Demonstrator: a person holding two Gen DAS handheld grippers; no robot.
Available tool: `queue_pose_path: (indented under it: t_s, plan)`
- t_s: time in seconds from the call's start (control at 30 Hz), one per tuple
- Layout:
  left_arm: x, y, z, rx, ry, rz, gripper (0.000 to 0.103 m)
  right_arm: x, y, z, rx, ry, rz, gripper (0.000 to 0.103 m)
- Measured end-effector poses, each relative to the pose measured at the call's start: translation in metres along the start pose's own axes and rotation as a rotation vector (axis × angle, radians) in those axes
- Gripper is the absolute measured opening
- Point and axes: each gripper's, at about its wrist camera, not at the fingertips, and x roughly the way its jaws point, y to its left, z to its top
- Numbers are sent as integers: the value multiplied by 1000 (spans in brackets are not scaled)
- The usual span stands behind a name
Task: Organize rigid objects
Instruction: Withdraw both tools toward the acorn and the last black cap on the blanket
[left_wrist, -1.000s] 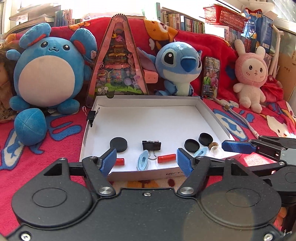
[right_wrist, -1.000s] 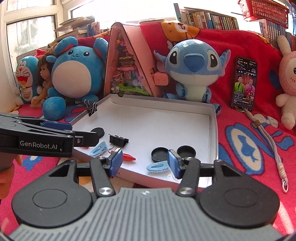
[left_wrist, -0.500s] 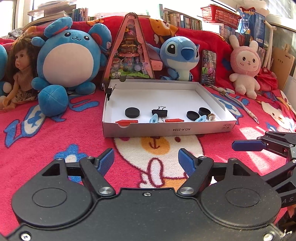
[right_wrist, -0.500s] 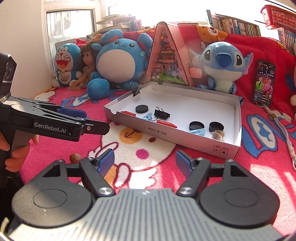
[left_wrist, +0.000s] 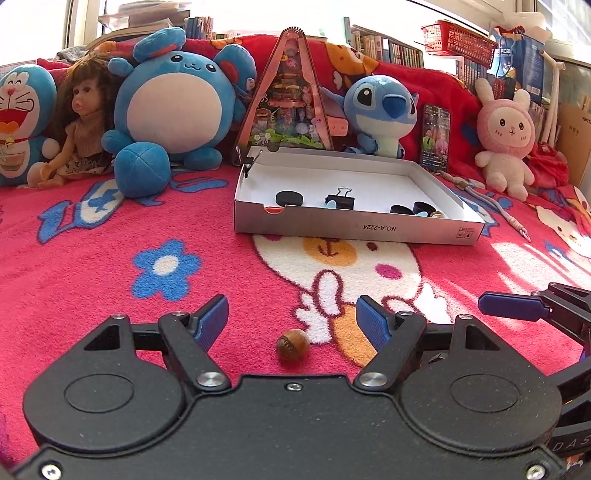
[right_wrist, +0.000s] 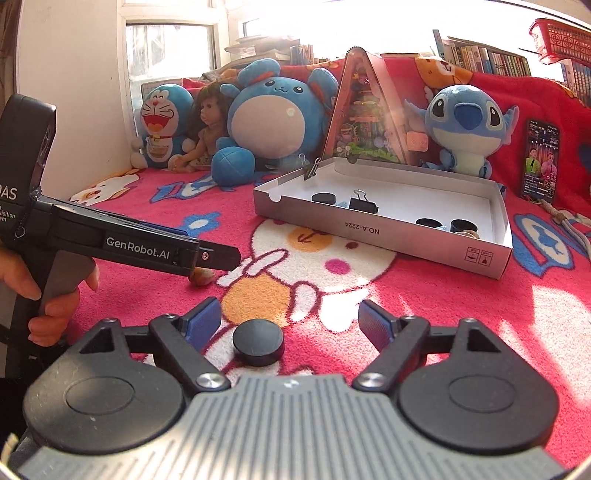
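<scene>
Two loose items sit on the blanket (left_wrist: 92, 280) w/ a gripper over each, both well apart from the box (left_wrist: 354, 225) at 12 o'clock.

Left gripper (left_wrist: 291, 317): jaws spread, nothing pinched. Brown nut-like ball (left_wrist: 293, 344) lies on the blanket btwn the blue pads, touching neither. Right gripper (right_wrist: 290, 319): jaws opening as of now, black round cap (right_wrist: 258, 342) lying flat btwn them, clear of both pads, slightly toward the 9 o'clock one.

Box already holds a black disc (left_wrist: 289, 198), a binder clip (left_wrist: 340, 199) and two more black caps (left_wrist: 402, 209) near its 3 o'clock end; another clip is pinned on the far corner at 11.

Step in hand, as I read it: pick up both strays, carry to the box.

How to do it well:
- Ball is round and prob. rolls; centre it, then close slow and even so it doesn't squirt out.
- Cap is low and flat; get the pads down near the pile and grip across the rim, not over the top.
- Shift the right gripper a touch to 9 before closing.
- Blanket is soft; don't dig the tips in.
- Clear the near box wall on the way in.
</scene>
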Motion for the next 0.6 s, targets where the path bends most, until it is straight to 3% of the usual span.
queue_pose_path:
  t_s: [0.23, 0.43, 0.6]
  plan:
    - [-1, 2, -16, -38, -13, 35, 72, 1, 8, -18, 56, -5, -38, 92]
    - [-4, 2, -25, -55, -30, 56, 64, -2, 15, -28, 70, -47, -95, 92]
    - [-3, 2, -25, -84, -33, 41, 51, -1, 30, -36, 47, -103, -158, 92]
